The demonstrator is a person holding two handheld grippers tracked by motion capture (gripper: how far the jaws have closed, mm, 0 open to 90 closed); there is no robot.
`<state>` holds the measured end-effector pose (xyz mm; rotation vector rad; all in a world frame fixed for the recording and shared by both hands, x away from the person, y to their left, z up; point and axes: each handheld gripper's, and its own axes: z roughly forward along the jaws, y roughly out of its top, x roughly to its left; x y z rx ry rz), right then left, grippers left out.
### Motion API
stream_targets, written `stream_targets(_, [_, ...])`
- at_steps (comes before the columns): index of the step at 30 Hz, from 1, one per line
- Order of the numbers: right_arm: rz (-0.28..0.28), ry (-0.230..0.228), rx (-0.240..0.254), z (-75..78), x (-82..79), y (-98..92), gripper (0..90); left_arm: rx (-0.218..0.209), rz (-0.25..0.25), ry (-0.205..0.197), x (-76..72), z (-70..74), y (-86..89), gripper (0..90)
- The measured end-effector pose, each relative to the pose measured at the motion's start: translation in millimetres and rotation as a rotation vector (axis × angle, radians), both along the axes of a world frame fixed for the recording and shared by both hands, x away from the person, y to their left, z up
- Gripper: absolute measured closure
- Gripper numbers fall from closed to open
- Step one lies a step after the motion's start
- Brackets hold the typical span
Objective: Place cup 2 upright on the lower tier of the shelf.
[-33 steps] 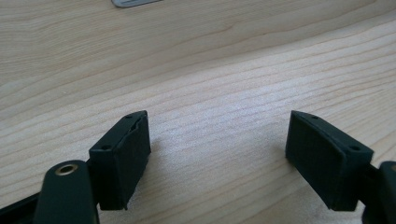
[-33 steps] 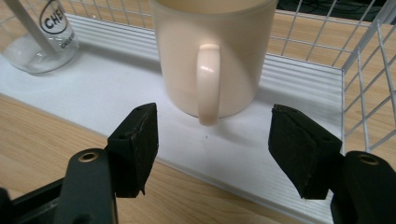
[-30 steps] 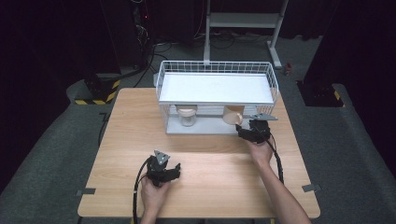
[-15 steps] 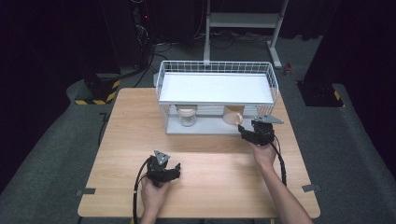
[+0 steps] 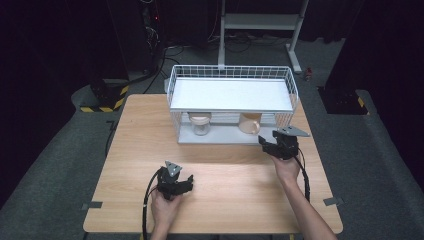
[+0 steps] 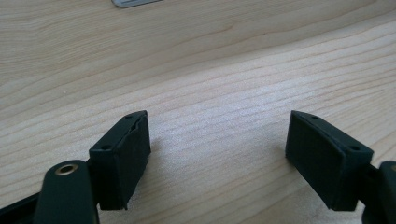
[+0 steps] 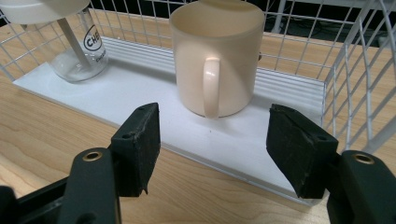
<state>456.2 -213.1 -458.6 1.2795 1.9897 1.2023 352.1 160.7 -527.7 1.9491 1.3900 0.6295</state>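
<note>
A cream mug (image 7: 215, 60) stands upright on the lower shelf (image 7: 140, 93) of a white wire rack (image 5: 172, 85), its handle facing me. In the high view the mug (image 5: 250, 122) sits at the shelf's right and a glass jar (image 5: 201, 123) with a cream lid at its left. My right gripper (image 7: 212, 140) is open just in front of the shelf edge, short of the mug, nothing between its jaws; from above this right gripper (image 5: 267, 142) lies by the rack's front right corner. My left gripper (image 6: 217, 144) rests open over bare wood, with the left gripper (image 5: 184, 182) near the table's front.
The jar (image 7: 77, 51) bears black lettering. Wire walls close the rack's back and right side (image 7: 355, 79). The wooden table (image 5: 230, 170) spreads between the two grippers. Beyond the table lie dark floor, cables and a metal stand (image 5: 260, 20).
My right gripper has shifted a little to the right along the rack's front. The left gripper has stayed where it was.
</note>
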Motion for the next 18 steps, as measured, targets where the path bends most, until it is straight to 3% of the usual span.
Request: stream_targets(18, [0.004, -0.009, 0.016, 2.2, -14.0, -14.9, 35.7, 0.000, 0.001, 0.000, 0.0, 0.0, -0.1, 22.5])
